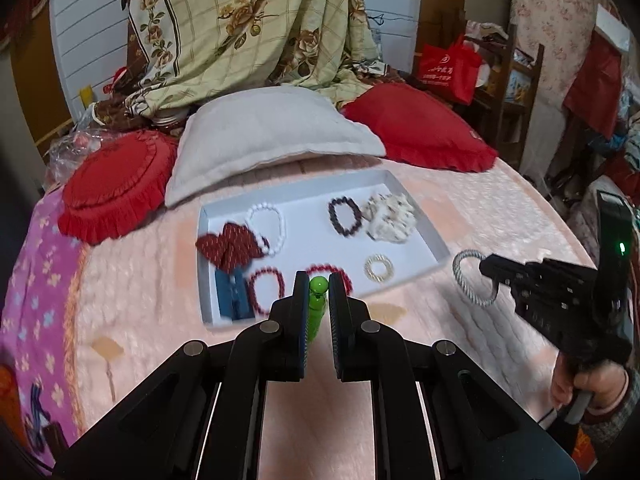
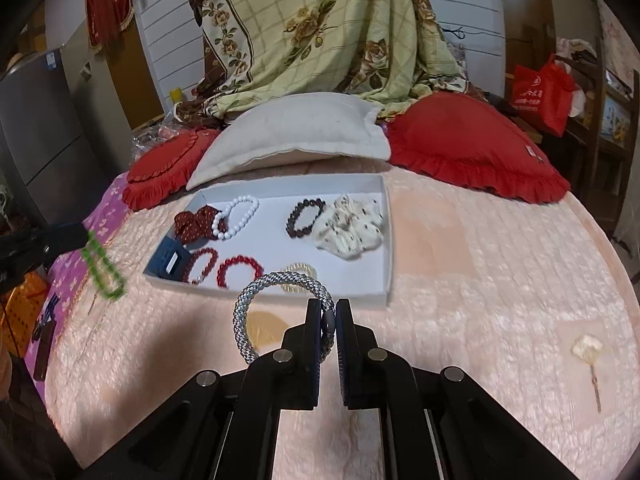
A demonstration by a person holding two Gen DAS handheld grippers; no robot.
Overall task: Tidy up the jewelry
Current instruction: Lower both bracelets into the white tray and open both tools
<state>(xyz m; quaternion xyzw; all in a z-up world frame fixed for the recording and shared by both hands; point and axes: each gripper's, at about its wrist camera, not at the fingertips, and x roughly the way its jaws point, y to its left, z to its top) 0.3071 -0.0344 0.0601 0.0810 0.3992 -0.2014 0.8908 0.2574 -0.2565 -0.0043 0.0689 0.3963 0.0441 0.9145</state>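
Note:
A white tray (image 1: 424, 236) lies on the pink bedspread and also shows in the right wrist view (image 2: 384, 240). It holds a white bead bracelet (image 1: 267, 224), a dark bead bracelet (image 1: 345, 216), two red bead bracelets (image 2: 239, 271), a gold ring-shaped band (image 1: 378, 267), a cream scrunchie (image 2: 350, 226), a red patterned scrunchie (image 1: 228, 245) and a blue box (image 1: 232, 292). My left gripper (image 1: 318, 284) is shut on a green bead bracelet (image 2: 103, 267), held above the bed before the tray. My right gripper (image 2: 329, 308) is shut on a silver braided bracelet (image 2: 256, 300), near the tray's front edge.
A grey pillow (image 1: 276, 132) and two red cushions (image 1: 116, 196) (image 1: 420, 128) lie behind the tray. A floral blanket (image 1: 248, 28) hangs at the back. A red bag (image 1: 448, 66) and wooden shelves stand at the right. The person's hand (image 1: 588, 388) holds the right gripper.

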